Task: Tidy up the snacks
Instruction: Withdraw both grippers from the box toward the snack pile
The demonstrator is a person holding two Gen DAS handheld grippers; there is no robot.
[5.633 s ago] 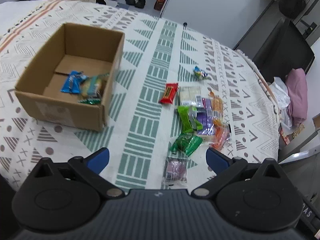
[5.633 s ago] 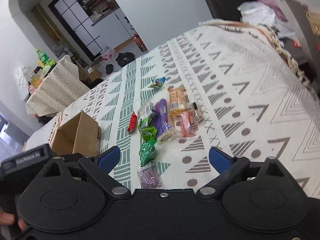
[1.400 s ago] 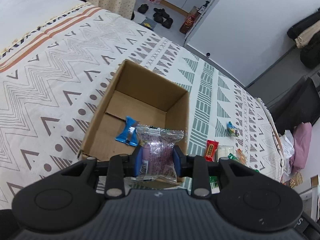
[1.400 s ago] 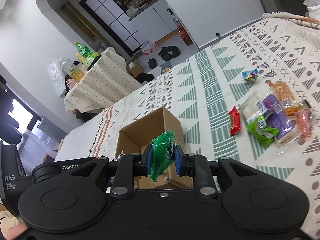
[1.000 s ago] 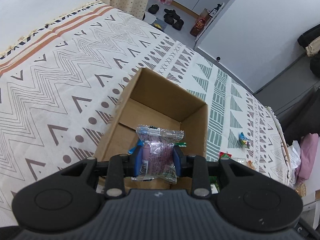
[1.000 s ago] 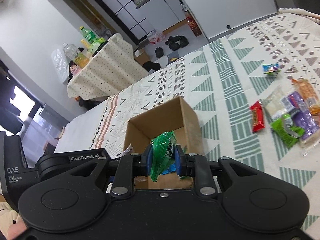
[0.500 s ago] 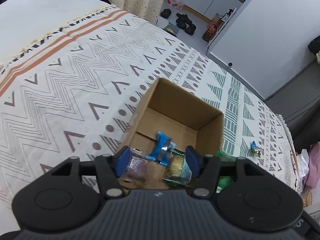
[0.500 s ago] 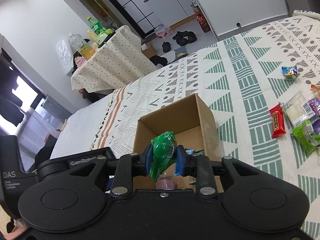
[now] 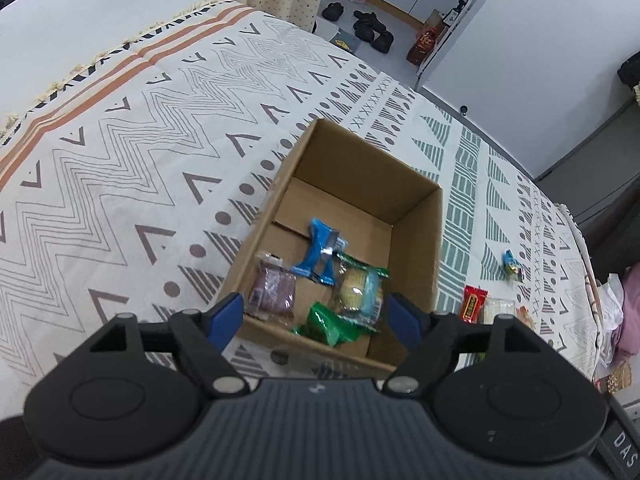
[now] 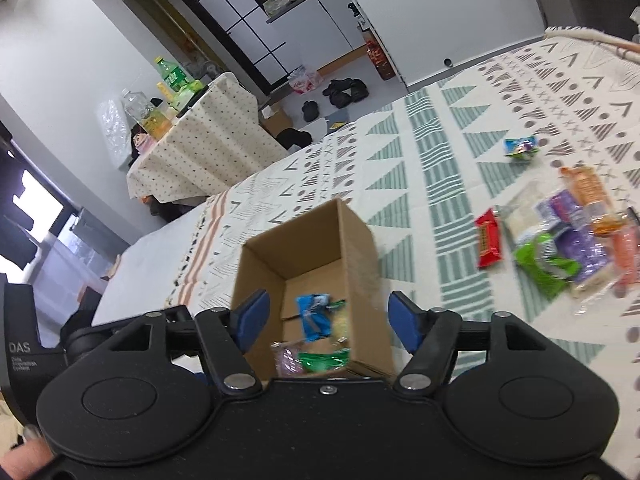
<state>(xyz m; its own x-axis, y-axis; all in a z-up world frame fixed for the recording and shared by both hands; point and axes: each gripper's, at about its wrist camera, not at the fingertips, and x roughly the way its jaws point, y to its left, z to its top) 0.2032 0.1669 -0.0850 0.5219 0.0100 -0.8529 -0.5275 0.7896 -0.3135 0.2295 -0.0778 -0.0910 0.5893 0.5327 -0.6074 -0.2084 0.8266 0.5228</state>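
Both claws, left and right, over box, jaws opening, nothing gripped; purple pack, green pack inside box.

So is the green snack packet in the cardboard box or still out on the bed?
In: green packet lies on the cardboard box floor.

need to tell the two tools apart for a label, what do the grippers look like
Both look alike: the left gripper and right gripper have a matte black ribbed body, two round black discs, silver pivot screws, and black linkage arms ending in blue pads. White "DAS" lettering marks the side of the left tool.
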